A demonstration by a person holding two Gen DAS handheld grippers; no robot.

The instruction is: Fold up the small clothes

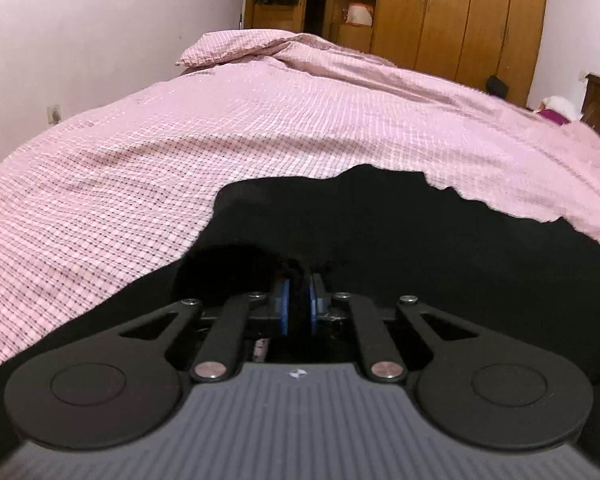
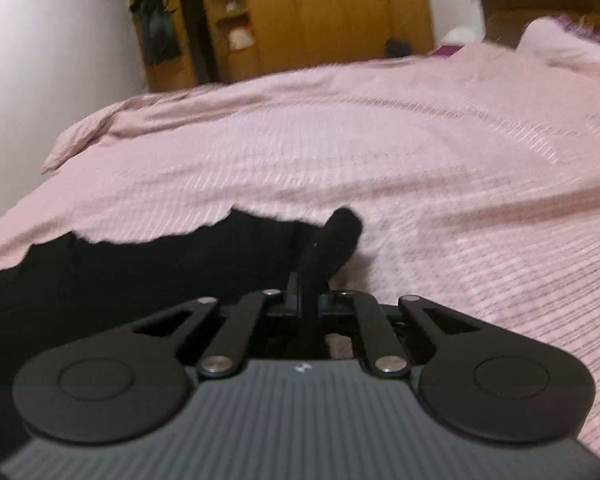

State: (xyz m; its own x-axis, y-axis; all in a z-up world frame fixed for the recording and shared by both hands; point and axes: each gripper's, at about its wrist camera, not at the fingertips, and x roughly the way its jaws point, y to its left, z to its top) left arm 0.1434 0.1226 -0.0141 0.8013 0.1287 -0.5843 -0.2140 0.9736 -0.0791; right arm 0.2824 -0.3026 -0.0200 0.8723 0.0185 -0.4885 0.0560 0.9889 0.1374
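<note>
Pink checked bedding covers the bed that serves as the folding surface, with a wooden wardrobe against the far wall and a dark headboard off to the right. Near the front edge of the bed lies the black garment, spread wide enough that both cameras catch part of it. The left tongs are closed on a bunched fold of that black cloth, which fills the narrow slot between the blue pads. The right tongs are likewise clamped on the garment, pinching it at its right edge so that a rounded black tab of cloth stands up just beyond the jaws. Gripping the piece at two well-separated spots along its near side looks like preparation for lifting that side and carrying it over the far one, and the smooth bedding beyond leaves room for the fold. Much remains unclear: the cloth is so dark that no seams, sleeves, legs or waistband can be read, so what kind of garment it is cannot be told. Its near portion is hidden under both gripper bodies, and in the left wrist view it runs off the right edge. The right wrist view is blurred, so the bedding's pattern there smears and the right pads barely show. Neither hand holding the grippers is visible.
</note>
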